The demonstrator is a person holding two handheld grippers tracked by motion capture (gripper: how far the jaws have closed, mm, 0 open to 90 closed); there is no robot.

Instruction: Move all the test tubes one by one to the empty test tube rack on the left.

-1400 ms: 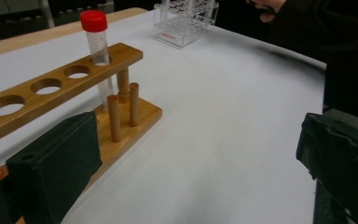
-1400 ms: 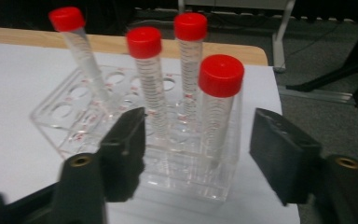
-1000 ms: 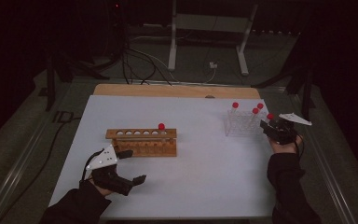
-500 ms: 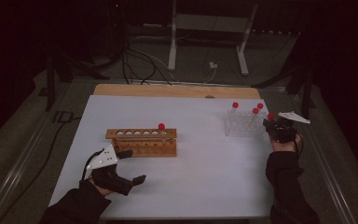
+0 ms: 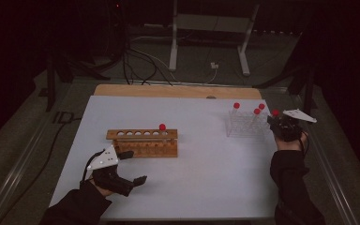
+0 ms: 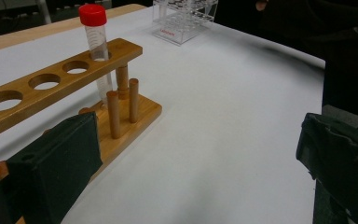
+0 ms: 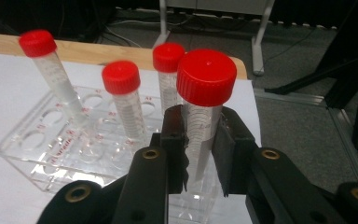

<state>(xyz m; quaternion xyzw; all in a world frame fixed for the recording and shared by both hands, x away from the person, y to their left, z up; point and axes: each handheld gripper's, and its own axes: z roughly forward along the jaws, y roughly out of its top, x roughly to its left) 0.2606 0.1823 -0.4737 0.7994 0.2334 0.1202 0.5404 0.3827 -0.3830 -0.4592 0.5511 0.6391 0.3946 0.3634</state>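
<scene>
My right gripper [image 7: 200, 140] is shut on a clear red-capped tube [image 7: 206, 79], gripped just below the cap and held upright. Its lower end is hidden behind the jaws, at the near corner of the clear plastic rack [image 7: 42, 149]. Three more red-capped tubes stand in that rack [image 5: 246, 124]. From above, the right gripper [image 5: 274, 123] is at the rack's right end. The left gripper [image 5: 136, 166] rests open near the table's front left, just before the wooden rack [image 5: 143, 143]. One red-capped tube [image 6: 95, 37] stands in that wooden rack's end hole, and nothing lies between the left gripper's [image 6: 200, 158] jaws.
The racks stand on a white table top [image 5: 206, 164] with bare surface between them. A wooden board edge [image 5: 168, 90] runs along the back. Cables and metal stand legs [image 5: 173, 47] lie on the floor beyond, and a person's dark sleeves enter from the bottom.
</scene>
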